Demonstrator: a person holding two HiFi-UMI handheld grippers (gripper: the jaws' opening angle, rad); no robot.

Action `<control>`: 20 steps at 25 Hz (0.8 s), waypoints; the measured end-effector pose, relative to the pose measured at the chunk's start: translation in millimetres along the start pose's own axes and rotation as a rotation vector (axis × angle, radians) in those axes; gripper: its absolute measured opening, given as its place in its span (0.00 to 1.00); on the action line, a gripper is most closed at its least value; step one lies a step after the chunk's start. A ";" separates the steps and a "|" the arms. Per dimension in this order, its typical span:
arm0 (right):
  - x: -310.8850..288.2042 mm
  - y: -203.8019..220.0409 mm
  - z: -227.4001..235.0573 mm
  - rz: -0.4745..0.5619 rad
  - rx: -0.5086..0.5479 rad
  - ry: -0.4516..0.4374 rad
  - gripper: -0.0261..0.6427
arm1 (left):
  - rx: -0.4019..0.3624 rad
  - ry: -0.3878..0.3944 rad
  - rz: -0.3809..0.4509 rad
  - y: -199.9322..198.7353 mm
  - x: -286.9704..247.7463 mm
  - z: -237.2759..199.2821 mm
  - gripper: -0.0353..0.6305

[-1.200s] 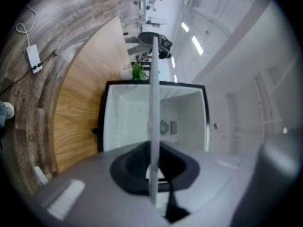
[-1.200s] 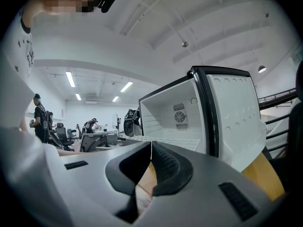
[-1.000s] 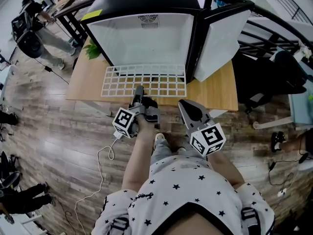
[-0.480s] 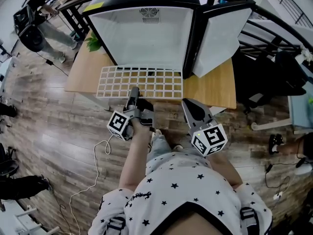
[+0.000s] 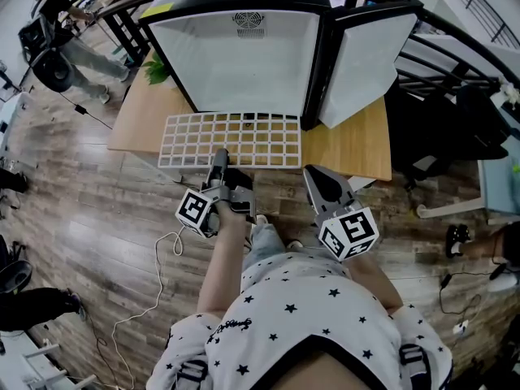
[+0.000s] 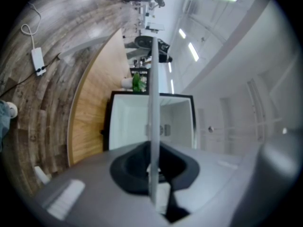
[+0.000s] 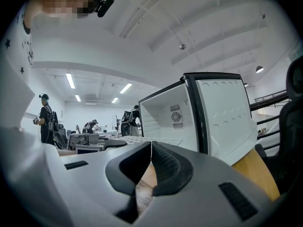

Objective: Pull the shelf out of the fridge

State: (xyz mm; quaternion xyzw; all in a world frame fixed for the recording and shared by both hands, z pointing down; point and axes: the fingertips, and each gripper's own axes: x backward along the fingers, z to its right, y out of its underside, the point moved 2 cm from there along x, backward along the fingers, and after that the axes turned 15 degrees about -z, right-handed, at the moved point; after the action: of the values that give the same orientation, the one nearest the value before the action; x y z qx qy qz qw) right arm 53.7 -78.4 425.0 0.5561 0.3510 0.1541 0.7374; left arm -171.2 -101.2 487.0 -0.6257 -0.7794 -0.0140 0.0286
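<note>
The white wire shelf (image 5: pixel 231 139) lies flat on the wooden table (image 5: pixel 349 154), wholly outside the open fridge (image 5: pixel 244 51). My left gripper (image 5: pixel 218 159) is shut on the middle of the shelf's near edge. In the left gripper view the shelf (image 6: pixel 153 103) runs edge-on as a thin white line between the jaws of the left gripper (image 6: pixel 154 174), with the empty fridge (image 6: pixel 130 122) behind it. My right gripper (image 5: pixel 313 175) hangs off the table's near edge, shut and empty. The right gripper (image 7: pixel 150 148) faces the fridge (image 7: pixel 173 122) and its open door (image 7: pixel 225 117).
The fridge door (image 5: pixel 366 63) stands swung open to the right. A green plant (image 5: pixel 154 71) sits left of the fridge. A white cable (image 5: pixel 162 258) trails on the wooden floor. People (image 5: pixel 53 31) stand at the far left, and a dark chair (image 5: pixel 443 132) is at the right.
The shelf has slid further out of the fridge toward me, with my left gripper drawing back and slightly left. The right gripper has barely moved.
</note>
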 end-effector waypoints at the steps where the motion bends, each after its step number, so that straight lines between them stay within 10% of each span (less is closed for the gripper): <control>1: -0.5 -0.4 0.3 0.001 0.000 0.000 0.07 | -0.003 0.001 0.000 -0.4 -0.4 -0.1 0.10; 20: -1.4 -2.6 -5.5 0.010 0.041 0.023 0.07 | 0.023 0.008 -0.001 0.4 0.5 1.8 0.10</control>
State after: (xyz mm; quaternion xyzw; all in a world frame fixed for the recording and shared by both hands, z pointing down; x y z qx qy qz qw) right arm 48.4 -76.1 422.3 0.5713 0.3596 0.1568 0.7209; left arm -171.0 -100.5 485.2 -0.6248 -0.7798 -0.0075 0.0387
